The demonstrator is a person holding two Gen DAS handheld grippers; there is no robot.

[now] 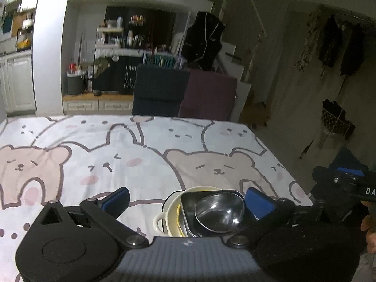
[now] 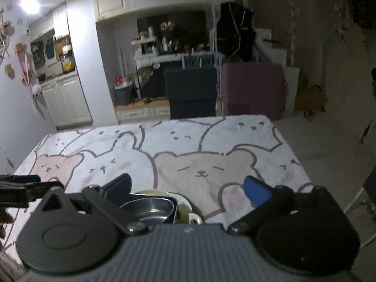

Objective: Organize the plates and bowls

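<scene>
Near the front edge of the bear-print desk (image 1: 117,155), the nested stack — steel bowl (image 1: 219,213) in square steel tray (image 1: 188,209) in cream handled dish (image 1: 164,216) — looks rigid, slick and weighty, best lifted by the dish's handles; each hand-held gripper (image 1: 188,199) (image 2: 188,188) gapes wide, holding nothing.

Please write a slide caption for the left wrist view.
Open left gripper above nested steel bowl, square tray and cream dish.
</scene>
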